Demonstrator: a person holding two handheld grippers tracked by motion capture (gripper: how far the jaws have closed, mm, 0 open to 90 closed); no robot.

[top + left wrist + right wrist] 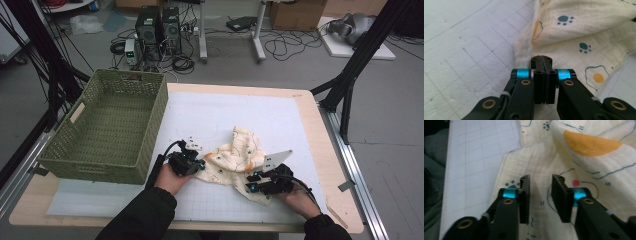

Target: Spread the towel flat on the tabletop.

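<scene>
- Cream cloth (239, 157) with paw and egg prints lies crumpled on our white surface (280, 120), beside the green basket (107, 127).
- Our left tongs (541, 58) are clenched together at its edge, whether pinching fabric we cannot tell.
- Our right tongs (540, 187) stand parted over it.

A green woven basket (107, 127) stands empty on the table's left part, just left of the left tongs. The white gridded mat (280, 120) spreads under and beyond both tongs. Well past them, on the floor, two black computer towers (159, 25) sit among cables, with a cardboard box (297, 14) farther right.
</scene>
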